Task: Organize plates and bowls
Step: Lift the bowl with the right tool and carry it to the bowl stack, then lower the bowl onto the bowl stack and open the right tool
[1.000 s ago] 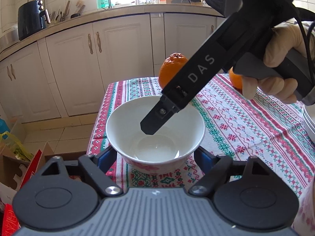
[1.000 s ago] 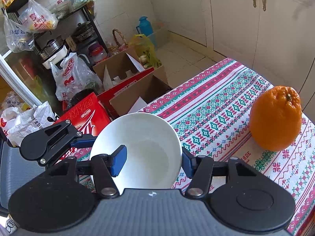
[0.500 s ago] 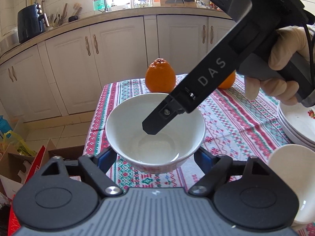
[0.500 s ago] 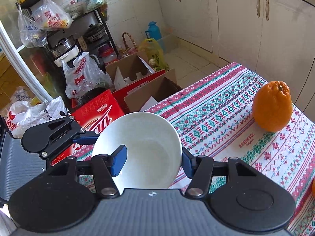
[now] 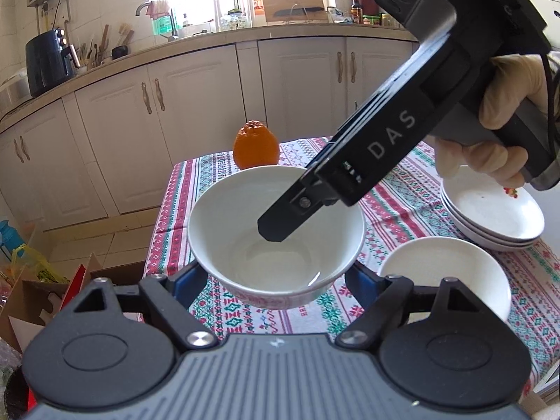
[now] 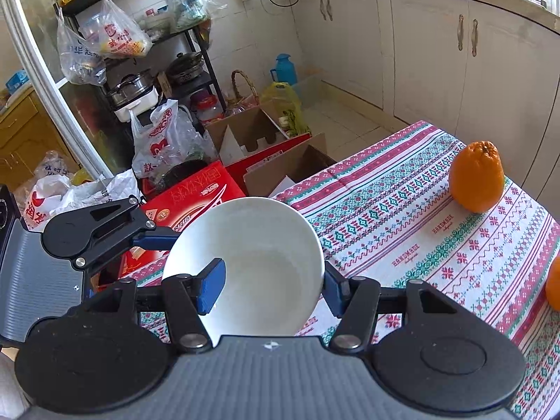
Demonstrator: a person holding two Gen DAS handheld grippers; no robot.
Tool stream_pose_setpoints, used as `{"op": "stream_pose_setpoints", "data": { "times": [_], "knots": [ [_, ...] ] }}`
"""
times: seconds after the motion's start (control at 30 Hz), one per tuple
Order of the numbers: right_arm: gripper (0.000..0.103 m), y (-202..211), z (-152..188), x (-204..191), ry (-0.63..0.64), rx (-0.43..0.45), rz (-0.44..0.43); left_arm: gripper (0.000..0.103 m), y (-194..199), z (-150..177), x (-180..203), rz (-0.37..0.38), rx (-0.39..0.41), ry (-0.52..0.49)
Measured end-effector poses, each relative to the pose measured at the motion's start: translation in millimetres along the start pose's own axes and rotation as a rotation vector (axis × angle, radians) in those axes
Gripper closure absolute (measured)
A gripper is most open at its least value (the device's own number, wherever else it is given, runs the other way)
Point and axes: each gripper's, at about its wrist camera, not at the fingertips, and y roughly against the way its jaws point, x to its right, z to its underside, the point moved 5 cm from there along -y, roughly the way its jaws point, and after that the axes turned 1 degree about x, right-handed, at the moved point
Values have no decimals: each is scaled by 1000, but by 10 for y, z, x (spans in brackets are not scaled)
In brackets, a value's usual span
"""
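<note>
A plain white bowl (image 5: pixel 276 241) is clamped outside by the left gripper (image 5: pixel 276 280); the right gripper (image 6: pixel 269 285) pinches its wall. Bare tablecloth (image 6: pixel 402 217) lies at two o'clock.

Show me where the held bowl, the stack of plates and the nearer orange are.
held bowl (image 5: pixel 245 245), left wrist view, inner wall.
stack of plates (image 5: pixel 490 217), left wrist view, top plate's centre.
nearer orange (image 6: pixel 476 182), right wrist view, its side.

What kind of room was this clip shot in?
A home kitchen, lived-in. A worktop with a sink tap and an air fryer runs over white cabinets, and a rack of pots stands by the cloth-covered table.
</note>
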Motion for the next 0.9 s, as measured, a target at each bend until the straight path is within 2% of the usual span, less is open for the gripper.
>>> {"op": "stream_pose_setpoints", "data": {
  "times": [0.37, 0.9],
  "knots": [
    [39, 325, 235, -153, -8, 31, -1, 18, 287, -6, 216, 33, 8, -29],
    [38, 728, 769, -125, -80, 39, 89, 18, 323, 66, 695, 158, 7, -79]
  ]
}}
